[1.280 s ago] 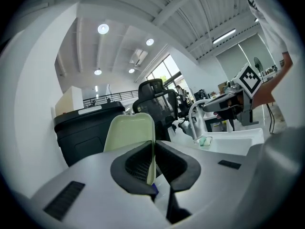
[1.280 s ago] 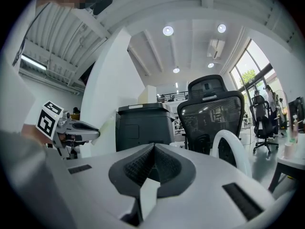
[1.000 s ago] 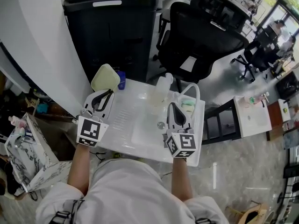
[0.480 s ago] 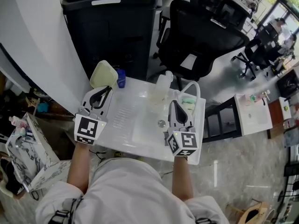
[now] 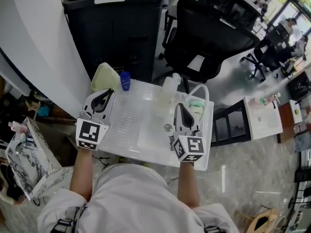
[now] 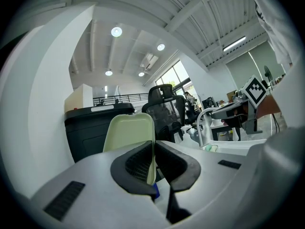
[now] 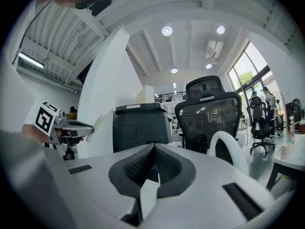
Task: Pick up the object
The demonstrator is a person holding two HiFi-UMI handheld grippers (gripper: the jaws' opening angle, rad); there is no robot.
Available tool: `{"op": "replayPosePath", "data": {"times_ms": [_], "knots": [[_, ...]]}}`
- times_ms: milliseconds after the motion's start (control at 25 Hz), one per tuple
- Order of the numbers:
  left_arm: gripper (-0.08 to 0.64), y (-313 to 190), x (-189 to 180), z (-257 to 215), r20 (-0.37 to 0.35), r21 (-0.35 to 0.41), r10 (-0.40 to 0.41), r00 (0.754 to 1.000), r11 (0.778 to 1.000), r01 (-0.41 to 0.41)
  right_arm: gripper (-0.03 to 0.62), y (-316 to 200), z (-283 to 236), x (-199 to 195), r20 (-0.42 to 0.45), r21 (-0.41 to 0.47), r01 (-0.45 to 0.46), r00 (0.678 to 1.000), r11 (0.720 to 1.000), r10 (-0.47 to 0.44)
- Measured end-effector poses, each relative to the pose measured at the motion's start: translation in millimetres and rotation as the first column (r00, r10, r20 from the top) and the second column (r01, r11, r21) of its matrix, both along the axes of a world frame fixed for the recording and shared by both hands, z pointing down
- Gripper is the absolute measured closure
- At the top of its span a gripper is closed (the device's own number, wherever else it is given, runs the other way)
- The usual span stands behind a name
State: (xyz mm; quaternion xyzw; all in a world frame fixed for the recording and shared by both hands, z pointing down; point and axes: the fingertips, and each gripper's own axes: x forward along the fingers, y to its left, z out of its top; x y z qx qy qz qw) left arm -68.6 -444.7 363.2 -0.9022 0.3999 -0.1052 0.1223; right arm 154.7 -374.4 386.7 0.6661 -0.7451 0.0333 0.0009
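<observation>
Plainly, the pale green lid is pinched by one edge in the left gripper, at the far left corner of the white table. A small blue container stands just beside it. The right gripper is over the table's right side, its jaws pressed together with nothing between them.

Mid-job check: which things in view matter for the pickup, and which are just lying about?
In the job:
- pale green lid, clamped in the left claw
- right claw, shut on nothing

Lying about:
- small blue container, clear bottle and white handled basket, all on the white table
- black office chair
</observation>
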Motion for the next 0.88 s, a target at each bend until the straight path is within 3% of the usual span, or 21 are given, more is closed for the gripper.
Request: {"op": "replayPosePath", "data": {"times_ms": [880], "knots": [[0.523,-5.9,-11.5,9.1,0.012,-0.011,-0.010,1.000,1.000,0.010,0.589,-6.5,-0.9,-7.9,-0.006,-0.011,-0.009,1.000,1.000,0.009]]}}
